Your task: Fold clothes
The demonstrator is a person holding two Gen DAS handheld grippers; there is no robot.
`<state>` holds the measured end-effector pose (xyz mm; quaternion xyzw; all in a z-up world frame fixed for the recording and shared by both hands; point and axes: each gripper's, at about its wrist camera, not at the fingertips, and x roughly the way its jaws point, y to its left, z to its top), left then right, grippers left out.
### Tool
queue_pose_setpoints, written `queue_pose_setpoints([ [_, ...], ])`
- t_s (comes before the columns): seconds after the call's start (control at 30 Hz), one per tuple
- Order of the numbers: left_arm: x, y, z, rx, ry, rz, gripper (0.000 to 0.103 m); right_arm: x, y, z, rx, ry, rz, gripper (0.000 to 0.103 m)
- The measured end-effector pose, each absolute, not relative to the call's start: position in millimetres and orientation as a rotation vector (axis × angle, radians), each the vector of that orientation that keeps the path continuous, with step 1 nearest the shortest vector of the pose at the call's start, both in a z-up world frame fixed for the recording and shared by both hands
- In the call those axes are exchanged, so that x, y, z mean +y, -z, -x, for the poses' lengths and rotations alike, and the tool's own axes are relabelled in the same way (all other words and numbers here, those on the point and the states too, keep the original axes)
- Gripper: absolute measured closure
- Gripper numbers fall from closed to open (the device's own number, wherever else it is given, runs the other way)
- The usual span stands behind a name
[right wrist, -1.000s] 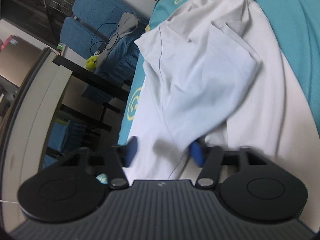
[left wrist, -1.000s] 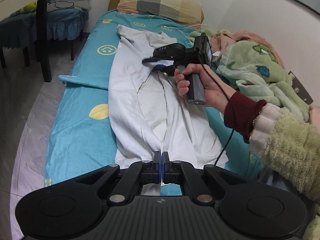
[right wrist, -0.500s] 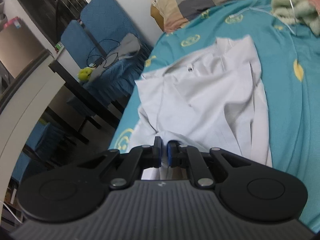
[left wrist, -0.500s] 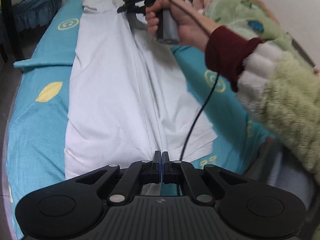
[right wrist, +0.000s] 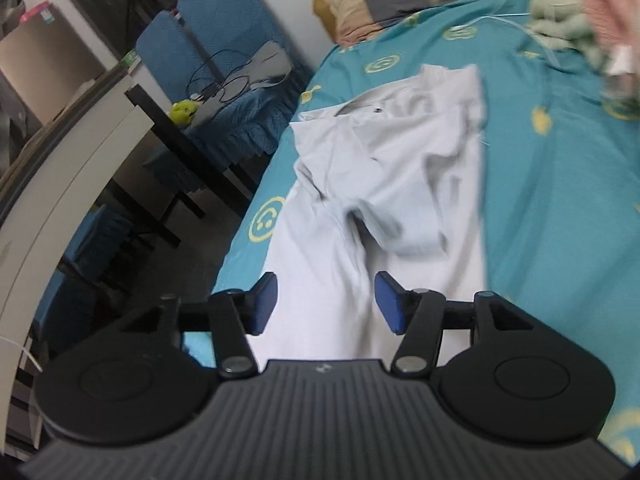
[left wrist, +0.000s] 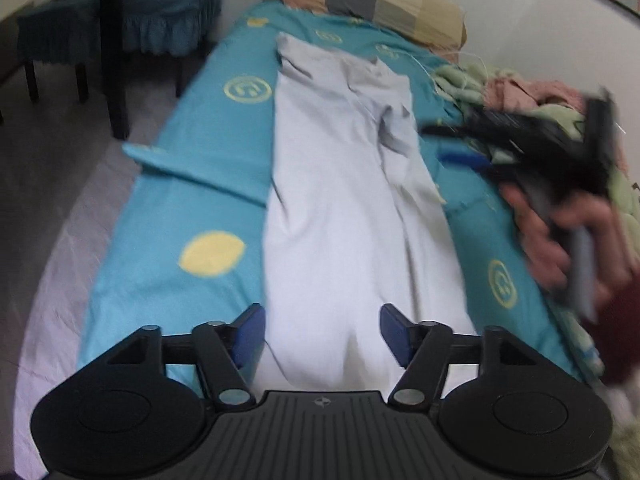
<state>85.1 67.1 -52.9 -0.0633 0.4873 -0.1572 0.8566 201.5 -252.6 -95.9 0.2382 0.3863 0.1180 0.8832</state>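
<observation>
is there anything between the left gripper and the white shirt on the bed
Nothing visible does. The left gripper is open, jaws spread just above the near end of the white shirt, which lies lengthwise on the teal bedsheet. The right gripper, also open, is off to the shirt's right, not in the way.

No readable text, numbers or brand names in either view. Small white emblem on gripper body (left wrist: 320, 401), also in right view (right wrist: 320, 368); too small to make out. Yellow smiley-face prints on teal bedsheet (left wrist: 247, 90), (right wrist: 267, 218); symbols only, no lettering. Pink-lidded box (right wrist: 38, 16) on cabinet, far left of right view, has pale label; blurred, unreadable.
</observation>
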Motion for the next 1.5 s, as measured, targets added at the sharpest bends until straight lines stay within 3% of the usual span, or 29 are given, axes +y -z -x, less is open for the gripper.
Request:
queue_pose_setpoints([
  [0.23, 88, 104, -98, 1.115, 0.282, 0.177, 0.033, -260, 108, -91, 0.946, -0.087, -0.511, 0.045],
  [0.43, 94, 109, -93, 1.131, 0.325, 0.201, 0.032, -252, 131, -23, 1.023, 0.037, -0.614, 0.045],
  [0.67, 87, 117, -88, 1.177, 0.345, 0.161, 0.032, -236, 143, -25, 1.054, 0.068, -0.524, 0.046],
  [1.1, 76, 127, -85, 1.295, 0.404, 0.139, 0.034, -246, 156, -23, 1.088, 0.013, -0.676, 0.046],
  [1.5, 65, 129, -75, 1.367, 0.504, 0.112, 0.049, -226, 161, -12, 1.15, -0.116, -0.765, 0.05],
])
